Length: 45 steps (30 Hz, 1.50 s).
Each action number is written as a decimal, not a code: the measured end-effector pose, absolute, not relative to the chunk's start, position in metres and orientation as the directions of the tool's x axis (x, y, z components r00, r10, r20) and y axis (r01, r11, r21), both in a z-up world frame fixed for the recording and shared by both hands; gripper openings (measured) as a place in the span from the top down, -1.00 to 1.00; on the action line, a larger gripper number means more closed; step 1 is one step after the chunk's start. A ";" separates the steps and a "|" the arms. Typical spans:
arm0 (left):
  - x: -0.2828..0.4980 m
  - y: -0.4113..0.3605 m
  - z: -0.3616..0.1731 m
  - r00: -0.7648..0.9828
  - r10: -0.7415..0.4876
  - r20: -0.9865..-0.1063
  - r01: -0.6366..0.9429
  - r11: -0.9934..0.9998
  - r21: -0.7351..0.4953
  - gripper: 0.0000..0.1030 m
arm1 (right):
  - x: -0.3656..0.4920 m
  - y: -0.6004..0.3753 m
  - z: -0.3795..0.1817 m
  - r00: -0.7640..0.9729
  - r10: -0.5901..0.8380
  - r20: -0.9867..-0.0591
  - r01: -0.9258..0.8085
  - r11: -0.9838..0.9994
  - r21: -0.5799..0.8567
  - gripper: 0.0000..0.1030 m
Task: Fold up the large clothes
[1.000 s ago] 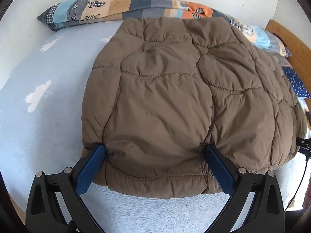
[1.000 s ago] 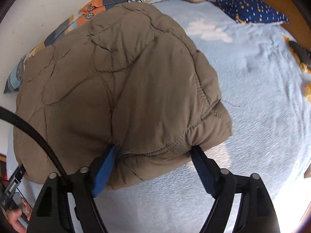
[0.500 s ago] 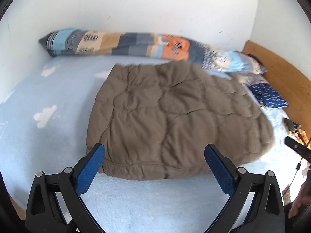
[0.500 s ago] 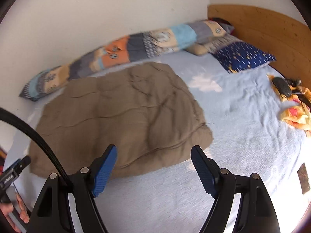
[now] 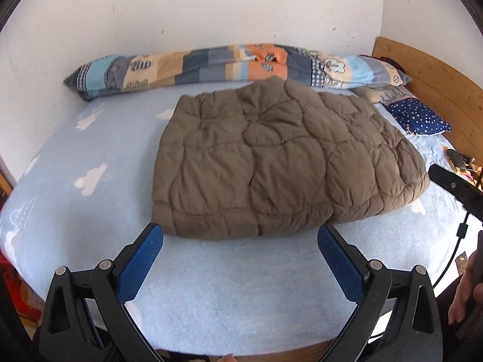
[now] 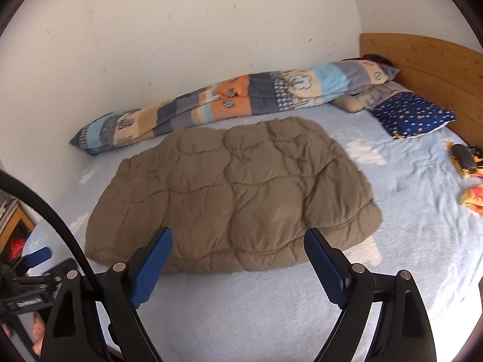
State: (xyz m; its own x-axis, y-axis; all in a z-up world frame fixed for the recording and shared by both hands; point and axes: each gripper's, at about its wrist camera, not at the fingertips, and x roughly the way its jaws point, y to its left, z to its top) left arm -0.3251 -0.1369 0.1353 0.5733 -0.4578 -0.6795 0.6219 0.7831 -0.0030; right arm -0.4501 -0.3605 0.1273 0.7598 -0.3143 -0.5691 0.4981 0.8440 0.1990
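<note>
Jacket (image 5: 280,166) lies flat, long axis along wall.

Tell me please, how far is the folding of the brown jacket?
Done, it seems: the brown quilted jacket lies on the light blue bed sheet as one compact padded bundle, no sleeves sticking out. In hand: nothing; the left gripper and right gripper are both open, clear of it. Left: perhaps one more fold or smoothing; I cannot tell.
</note>
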 end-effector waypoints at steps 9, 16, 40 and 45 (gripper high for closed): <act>-0.325 -0.162 0.133 0.593 -0.411 -0.692 0.610 0.791 0.054 -0.98 | -0.441 -0.350 0.124 0.723 -0.387 -0.572 0.526 0.845 0.094 -0.90; -0.314 -0.162 0.125 0.612 -0.352 -0.708 0.576 0.812 0.095 -0.97 | -0.428 -0.324 0.126 0.729 -0.399 -0.557 0.481 0.877 0.002 -0.93; -0.309 -0.160 0.119 0.647 -0.281 -0.709 0.546 0.819 0.175 -0.97 | -0.411 -0.311 0.114 0.725 -0.383 -0.572 0.435 0.899 -0.049 -0.95; -0.309 -0.161 0.118 0.644 -0.274 -0.715 0.548 0.816 0.181 -0.97 | -0.412 -0.312 0.114 0.728 -0.377 -0.572 0.434 0.900 -0.041 -0.95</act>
State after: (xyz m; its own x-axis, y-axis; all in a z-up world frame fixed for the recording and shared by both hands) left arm -0.3094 -0.1611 0.1182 0.6436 -0.2742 -0.7145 0.5484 0.8165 0.1806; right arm -0.4118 -0.3117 0.1142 0.7283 -0.3771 -0.5722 0.4335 0.9002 -0.0413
